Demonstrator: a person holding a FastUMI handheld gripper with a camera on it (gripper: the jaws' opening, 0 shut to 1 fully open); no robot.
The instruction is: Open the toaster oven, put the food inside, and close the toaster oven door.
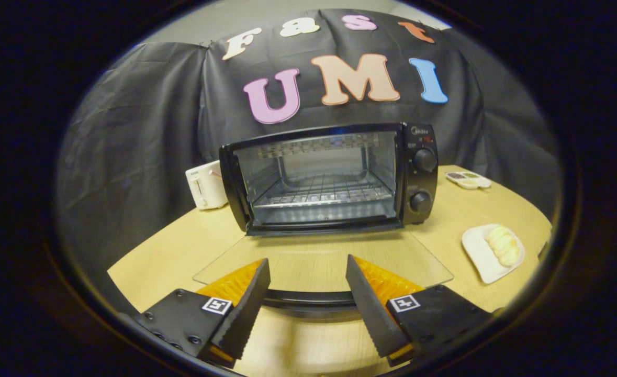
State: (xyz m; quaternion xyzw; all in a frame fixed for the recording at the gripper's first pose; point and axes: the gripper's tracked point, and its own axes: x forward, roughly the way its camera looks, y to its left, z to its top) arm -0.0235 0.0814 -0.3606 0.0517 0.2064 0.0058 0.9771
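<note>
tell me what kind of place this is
Probably a staged kitchen booth, not a real kitchen: a toaster oven with its door down on a wooden table, black cloth behind. The hand-held gripper is open over the door handle.

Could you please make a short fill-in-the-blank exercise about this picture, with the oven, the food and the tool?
1. The door of the toaster oven is ____.
2. The food lies on a white ____, on the side of the oven with the knobs.
3. The fingers of the tool are ____, with the door handle between them.
4. The rack inside the oven is ____.

Missing words: open; plate; open; empty
</note>
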